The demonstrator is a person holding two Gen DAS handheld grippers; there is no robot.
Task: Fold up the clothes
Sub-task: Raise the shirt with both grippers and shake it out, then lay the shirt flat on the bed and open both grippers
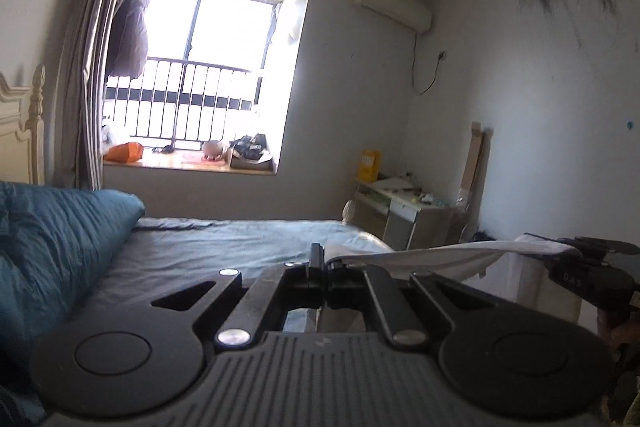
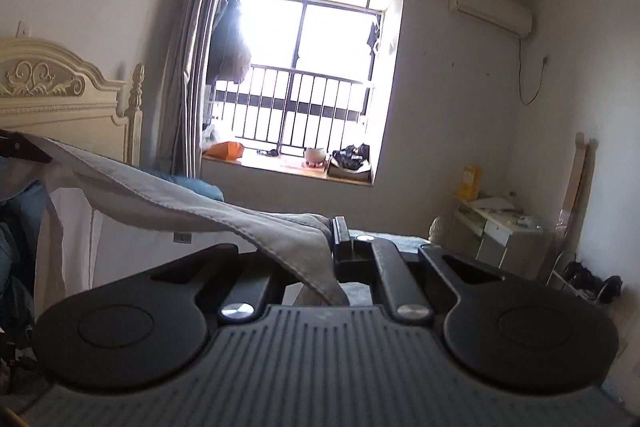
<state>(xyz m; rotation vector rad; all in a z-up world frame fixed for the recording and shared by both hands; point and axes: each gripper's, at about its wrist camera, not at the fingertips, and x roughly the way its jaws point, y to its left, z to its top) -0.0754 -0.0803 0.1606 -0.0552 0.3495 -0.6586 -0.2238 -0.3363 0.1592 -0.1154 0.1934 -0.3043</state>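
Observation:
A white-grey garment (image 1: 436, 257) is stretched in the air between my two grippers, above the bed. My left gripper (image 1: 320, 261) is shut on one end of its edge. My right gripper (image 2: 338, 233) is shut on the other end, and the cloth (image 2: 168, 201) runs from it up and left to the left gripper's fingers (image 2: 24, 149). The rest of the garment (image 2: 76, 223) hangs down below the held edge. In the left wrist view the right gripper (image 1: 592, 259) shows at the far right, holding the cloth.
The bed has a blue-grey sheet (image 1: 224, 247), a blue duvet (image 1: 52, 239) at the left and a cream headboard (image 2: 60, 99). Behind it are a window sill (image 2: 288, 167) with clutter and a small desk (image 2: 500, 231) at the right wall.

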